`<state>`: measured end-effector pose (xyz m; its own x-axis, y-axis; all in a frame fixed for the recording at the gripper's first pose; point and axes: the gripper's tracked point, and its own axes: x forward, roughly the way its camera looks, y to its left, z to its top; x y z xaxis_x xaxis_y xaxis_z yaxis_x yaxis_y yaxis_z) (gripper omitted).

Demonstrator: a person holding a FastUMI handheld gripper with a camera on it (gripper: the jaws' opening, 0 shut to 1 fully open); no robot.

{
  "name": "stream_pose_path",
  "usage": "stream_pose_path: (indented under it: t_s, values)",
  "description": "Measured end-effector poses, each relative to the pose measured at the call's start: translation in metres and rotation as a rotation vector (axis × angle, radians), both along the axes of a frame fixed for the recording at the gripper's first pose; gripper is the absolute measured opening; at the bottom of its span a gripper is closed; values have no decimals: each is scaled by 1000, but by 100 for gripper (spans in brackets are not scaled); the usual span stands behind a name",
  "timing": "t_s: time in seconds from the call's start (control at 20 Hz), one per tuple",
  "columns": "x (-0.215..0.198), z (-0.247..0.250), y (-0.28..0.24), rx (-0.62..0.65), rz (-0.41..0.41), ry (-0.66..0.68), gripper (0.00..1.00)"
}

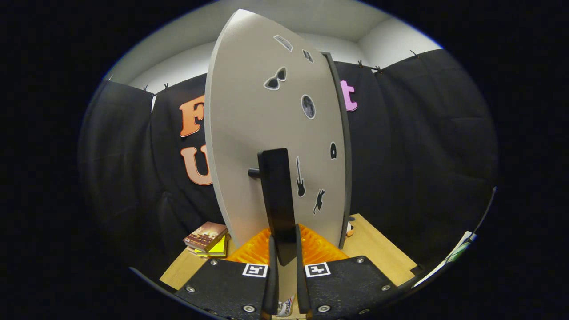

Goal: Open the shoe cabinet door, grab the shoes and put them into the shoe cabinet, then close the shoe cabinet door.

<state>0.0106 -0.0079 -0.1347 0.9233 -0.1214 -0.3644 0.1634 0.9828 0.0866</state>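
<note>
Gripper view first, starting close in: my gripper (284, 249) has its two fingers drawn near together, and the lower end of the black door handle (278, 202) sits between them. Both fingers (271, 271) appear to press against the sides of that handle, so I read my grip as clamped on it. Each finger mount carries a small square black-and-white marker (255, 270) just behind the fingers.

Beyond the fingertips, the handle rises upright as a flat black bar, fixed to the shoe cabinet door (249, 133) by a short round post on its left side. That door is a pale grey panel standing on edge and angled toward me, with its dark edge on the right. Several black stickers are scattered over its face: a pair of sunglasses (275, 79), a round disc (307, 106), a guitar (300, 178) just beside the handle and a cat (318, 201) lower down.

Under the door, something ribbed and orange (249, 251) lies on the wooden table (382, 253), partly hidden by my fingers and the handle. To the left of the door's foot, a small stack of books (206, 239) rests on the table, the lower one yellow.

Farther back, black cloth (422, 146) hangs all round as the booth wall, with a white wall and ceiling above it.
</note>
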Motion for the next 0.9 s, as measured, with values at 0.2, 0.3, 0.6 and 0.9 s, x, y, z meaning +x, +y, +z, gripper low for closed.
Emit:
stream_pose_path:
  t_s: [0.2,0.3,0.6,0.9]
  values:
    - [-9,3,-16,-1,-51,0,15]
    - [-13,2,-25,1,-78,-1,13]
    - [-17,0,-53,74,-232,-17,10]
    - [-20,-1,-63,84,-188,-19,6]
